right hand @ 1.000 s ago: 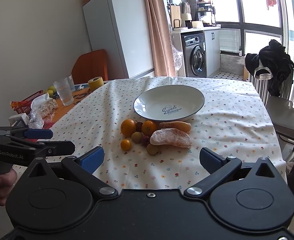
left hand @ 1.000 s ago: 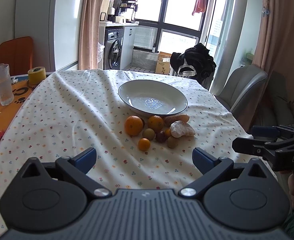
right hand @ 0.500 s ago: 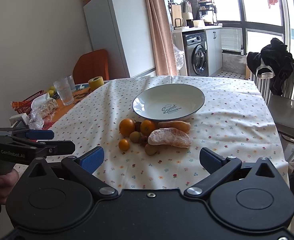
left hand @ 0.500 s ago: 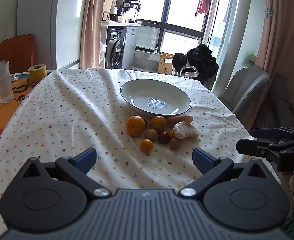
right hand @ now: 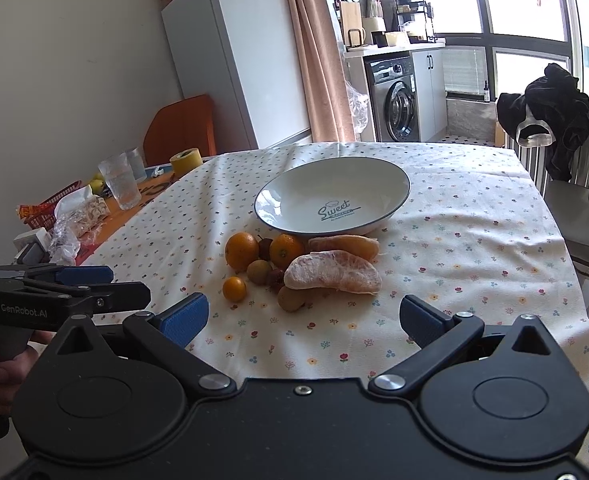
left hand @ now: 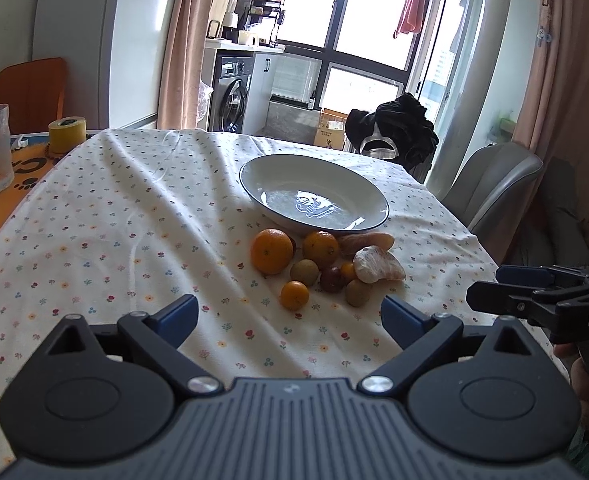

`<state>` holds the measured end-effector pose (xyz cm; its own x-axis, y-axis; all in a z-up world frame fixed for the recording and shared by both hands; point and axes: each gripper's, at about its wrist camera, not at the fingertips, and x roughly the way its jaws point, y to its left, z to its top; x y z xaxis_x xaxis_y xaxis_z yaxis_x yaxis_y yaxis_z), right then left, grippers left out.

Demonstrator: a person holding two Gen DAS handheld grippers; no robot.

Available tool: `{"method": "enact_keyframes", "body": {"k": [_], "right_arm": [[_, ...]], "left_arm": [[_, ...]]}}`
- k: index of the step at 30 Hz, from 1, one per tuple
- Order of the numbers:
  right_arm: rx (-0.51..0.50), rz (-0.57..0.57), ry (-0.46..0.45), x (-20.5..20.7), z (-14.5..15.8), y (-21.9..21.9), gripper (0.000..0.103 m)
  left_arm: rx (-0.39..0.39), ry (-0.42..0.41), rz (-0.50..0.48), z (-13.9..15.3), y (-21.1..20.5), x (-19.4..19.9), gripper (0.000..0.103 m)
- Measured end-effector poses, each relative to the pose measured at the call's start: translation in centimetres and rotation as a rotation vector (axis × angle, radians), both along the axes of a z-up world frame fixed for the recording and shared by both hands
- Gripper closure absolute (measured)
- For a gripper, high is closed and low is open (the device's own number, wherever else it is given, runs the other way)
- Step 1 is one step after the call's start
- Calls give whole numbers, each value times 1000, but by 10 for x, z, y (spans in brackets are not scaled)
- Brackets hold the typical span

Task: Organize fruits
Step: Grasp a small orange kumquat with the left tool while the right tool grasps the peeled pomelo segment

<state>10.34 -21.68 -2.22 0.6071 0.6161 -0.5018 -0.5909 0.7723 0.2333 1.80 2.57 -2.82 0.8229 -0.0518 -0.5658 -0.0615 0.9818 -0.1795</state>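
- One white plate (left hand: 314, 188), empty, with "Sweet" printed inside, sits on the flowered tablecloth (left hand: 134, 220).
- All the fruit lies on the cloth in one cluster just in front of the plate, none in it.
- Two larger oranges: one on the left (left hand: 272, 250), one (left hand: 320, 249) just beside it and close to the plate's rim.
- Two small oranges: one (left hand: 294, 295) at the near edge of the cluster, another (left hand: 348, 271) tucked in the middle.
- Two small brown-green round fruits (left hand: 304, 272) (left hand: 358, 293).
- One dark red fruit (left hand: 331, 279) among them; the right wrist view shows a second dark one (right hand: 265, 248) between the two oranges.
- Two peeled citrus pieces: a pale one (right hand: 332, 273) in front, an orange-coloured one (right hand: 344, 246) behind, by the plate.
- Left gripper (left hand: 290, 316): jaws wide apart and closing, nothing between them, short of the fruit.
- Right gripper (right hand: 304, 318): jaws spread wide, empty, also short of the fruit.
- Two glasses (right hand: 120, 184) (right hand: 136, 164) and one yellow tape roll (right hand: 185, 160) stand at the table's left.
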Motion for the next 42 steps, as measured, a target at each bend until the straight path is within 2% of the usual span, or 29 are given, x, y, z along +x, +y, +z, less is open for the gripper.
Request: {"method": "enact_keyframes", "body": {"k": [5, 10, 23, 25, 33, 36, 42], "right_arm": [[4, 6, -14, 8, -9, 3, 0], [1, 15, -17, 18, -17, 8, 0], [-8, 0, 32, 51, -36, 21, 0], [-11, -2, 43, 56, -39, 23, 0], [-20, -6, 91, 74, -50, 30, 0], [-32, -5, 100, 80, -54, 34, 0], [-26, 1, 121, 91, -61, 38, 0]], "left_arm": [[-13, 14, -16, -9, 2, 10, 17], [-24, 37, -30, -19, 1, 22, 35], [-25, 71, -59, -39, -7, 57, 54], [-26, 80, -59, -42, -8, 61, 61], [-34, 113, -47, -53, -7, 76, 65], [-32, 121, -41, -56, -7, 79, 80], [-41, 118, -26, -54, -4, 81, 81]]}}
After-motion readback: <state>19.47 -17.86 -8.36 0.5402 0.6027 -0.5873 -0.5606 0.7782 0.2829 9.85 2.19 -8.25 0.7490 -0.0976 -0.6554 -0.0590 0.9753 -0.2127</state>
